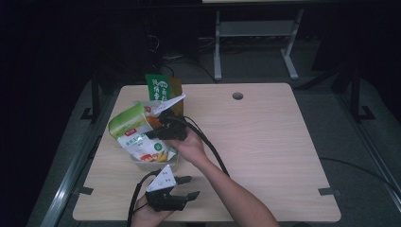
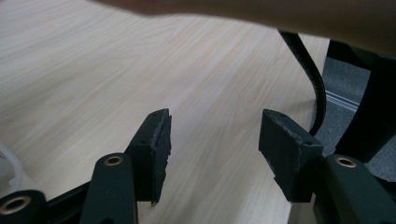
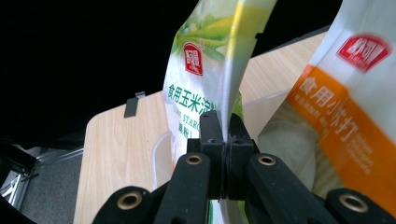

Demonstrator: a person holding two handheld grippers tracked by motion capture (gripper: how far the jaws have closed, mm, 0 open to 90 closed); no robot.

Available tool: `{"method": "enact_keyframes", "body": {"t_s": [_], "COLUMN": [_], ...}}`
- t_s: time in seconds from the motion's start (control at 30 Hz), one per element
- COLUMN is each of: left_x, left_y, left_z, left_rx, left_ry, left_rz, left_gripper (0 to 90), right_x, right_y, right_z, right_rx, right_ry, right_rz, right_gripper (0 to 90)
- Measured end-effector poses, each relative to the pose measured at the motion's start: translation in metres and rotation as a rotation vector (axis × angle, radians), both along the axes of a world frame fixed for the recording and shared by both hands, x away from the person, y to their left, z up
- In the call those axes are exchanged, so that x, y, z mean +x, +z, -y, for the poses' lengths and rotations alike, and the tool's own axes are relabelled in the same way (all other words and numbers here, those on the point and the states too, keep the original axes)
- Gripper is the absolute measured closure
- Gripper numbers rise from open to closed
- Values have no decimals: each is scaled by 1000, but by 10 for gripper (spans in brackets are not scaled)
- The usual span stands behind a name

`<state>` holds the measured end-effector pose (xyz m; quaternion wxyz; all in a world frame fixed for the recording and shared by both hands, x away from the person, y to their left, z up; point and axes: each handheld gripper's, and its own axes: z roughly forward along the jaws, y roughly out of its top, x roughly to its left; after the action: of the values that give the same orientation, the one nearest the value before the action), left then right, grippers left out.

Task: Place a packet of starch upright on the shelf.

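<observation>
1. While my left gripper (image 1: 188,187) hovers at the near edge of the table (image 1: 265,142), its 2 jaws stand apart with nothing between them; its own view shows bare wood past the pads (image 2: 156,149).
2. Just beyond it, my right forearm (image 1: 227,189) crosses over toward the left side of the table.
3. My right gripper (image 3: 223,140) is clamped tight on the edge of the green-and-white pouch (image 1: 135,130), pinching its seam.
4. That pouch stands in a clear plastic bin (image 1: 156,163) on the table's left half, with an orange-and-white pouch (image 3: 345,107) just beside it in the same bin.
5. Farther back, a green-and-orange packet (image 1: 161,87) stands upright at the far edge.
</observation>
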<state>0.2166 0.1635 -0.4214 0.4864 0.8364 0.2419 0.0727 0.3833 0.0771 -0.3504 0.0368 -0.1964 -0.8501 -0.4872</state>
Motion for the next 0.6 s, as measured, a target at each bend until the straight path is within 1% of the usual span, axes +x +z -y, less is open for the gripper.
{"method": "enact_keyframes", "body": {"t_s": [0.1,0.13,0.27,0.3,0.33,0.4,0.47,0.5,0.53,0.57,0.6], "left_x": [1,1,0,0,0,0,0,0,0,0,0], "left_y": [0,-1,-2,-2,-2,-3,-3,-3,-3,-3,-3], "left_z": [0,0,2,2,2,2,2,2,2,2,3], "left_rx": [4,7,8,8,9,10,11,11,11,13,10], "left_ry": [-2,-5,-8,-8,-7,-8,-8,-8,-8,-9,-9], "left_rz": [3,2,3,3,1,1,2,2,2,4,-3], "left_gripper": [432,432,432,432,432,432,433,433,433,433,433], "right_x": [0,0,-2,-2,-3,-4,-6,-6,-6,-6,-7], "right_y": [-4,-8,-13,-13,-15,-16,-18,-18,-18,-18,-18], "right_z": [0,2,4,4,6,6,7,7,9,9,10], "right_rx": [-5,-4,-5,-5,-8,-10,-33,-33,-53,-53,-71], "right_ry": [0,1,0,0,-2,-1,1,1,7,7,15], "right_rz": [-5,-9,-17,-17,-5,-4,3,3,15,15,31], "right_gripper": [887,887,886,886,885,884,875,875,868,868,834]}}
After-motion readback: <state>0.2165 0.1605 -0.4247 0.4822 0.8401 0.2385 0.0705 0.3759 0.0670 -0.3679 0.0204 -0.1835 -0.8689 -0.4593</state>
